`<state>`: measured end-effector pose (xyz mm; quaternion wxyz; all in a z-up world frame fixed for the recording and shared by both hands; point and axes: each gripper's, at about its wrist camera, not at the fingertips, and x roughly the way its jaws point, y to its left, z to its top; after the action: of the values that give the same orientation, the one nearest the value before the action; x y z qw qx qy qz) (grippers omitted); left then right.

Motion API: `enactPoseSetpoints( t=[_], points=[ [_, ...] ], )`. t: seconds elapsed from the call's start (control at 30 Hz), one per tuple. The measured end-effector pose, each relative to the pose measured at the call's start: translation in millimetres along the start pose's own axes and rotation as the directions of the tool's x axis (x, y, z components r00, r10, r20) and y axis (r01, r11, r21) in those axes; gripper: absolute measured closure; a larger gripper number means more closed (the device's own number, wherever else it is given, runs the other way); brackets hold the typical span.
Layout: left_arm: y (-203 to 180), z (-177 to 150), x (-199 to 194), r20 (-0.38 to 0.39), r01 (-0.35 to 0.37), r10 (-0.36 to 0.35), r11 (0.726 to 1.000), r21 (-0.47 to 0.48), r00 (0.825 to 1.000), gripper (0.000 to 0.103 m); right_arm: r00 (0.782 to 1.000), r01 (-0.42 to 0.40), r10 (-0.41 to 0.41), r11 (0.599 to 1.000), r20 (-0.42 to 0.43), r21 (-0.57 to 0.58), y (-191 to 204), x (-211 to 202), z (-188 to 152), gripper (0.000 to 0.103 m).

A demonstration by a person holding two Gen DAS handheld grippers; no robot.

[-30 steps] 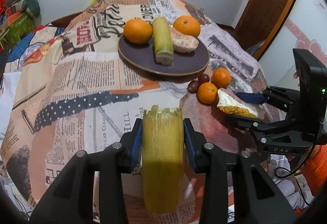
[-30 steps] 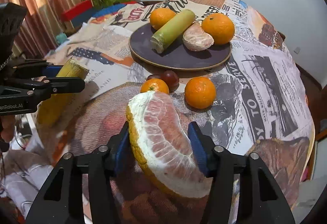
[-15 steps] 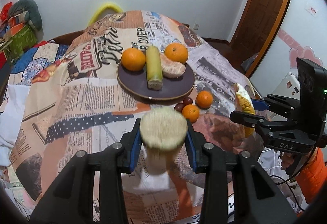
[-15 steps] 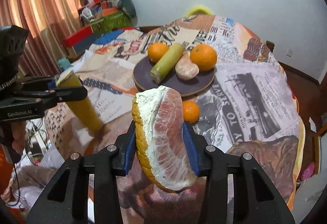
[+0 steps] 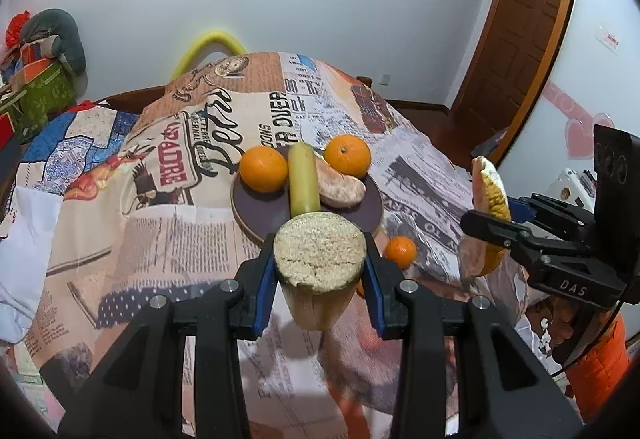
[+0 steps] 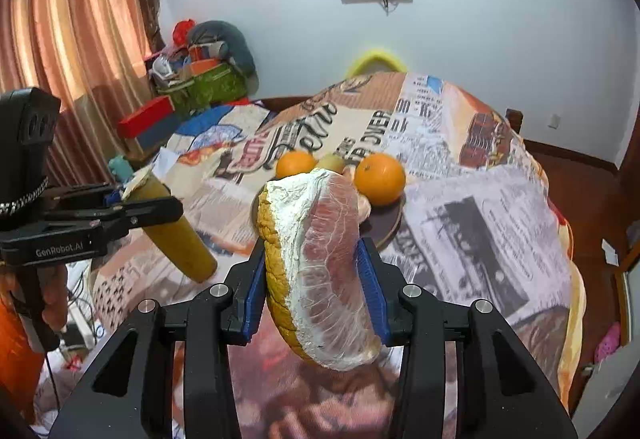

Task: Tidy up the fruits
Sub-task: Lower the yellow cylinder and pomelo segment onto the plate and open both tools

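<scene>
My left gripper is shut on a yellow sugarcane piece, held above the table with its cut end toward the camera; it also shows in the right wrist view. My right gripper is shut on a pomelo wedge, raised above the table; it also shows in the left wrist view. A dark plate holds two oranges, a green sugarcane piece and a peeled pomelo segment.
A small orange lies on the newspaper-print tablecloth in front of the plate. Clutter and boxes stand at the far left. A door is at the right, and curtains hang at the left.
Both grippers have risen well above the table and tilted up with their fruit. The plate now looks farther away. The sugarcane piece has turned end-on to the left camera.
</scene>
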<state>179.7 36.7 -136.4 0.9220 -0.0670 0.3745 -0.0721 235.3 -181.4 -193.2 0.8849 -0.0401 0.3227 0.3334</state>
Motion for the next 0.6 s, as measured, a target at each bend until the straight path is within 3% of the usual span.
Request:
enactPoseSetpoints(
  t=[0.6],
  points=[
    [31,38,42,0.016,-0.015,0.015,1.000,-0.026,1.000,0.065,1.000,-0.013,0.012,0.999,0.011,0.040,-13,52,28,0.063]
  ],
)
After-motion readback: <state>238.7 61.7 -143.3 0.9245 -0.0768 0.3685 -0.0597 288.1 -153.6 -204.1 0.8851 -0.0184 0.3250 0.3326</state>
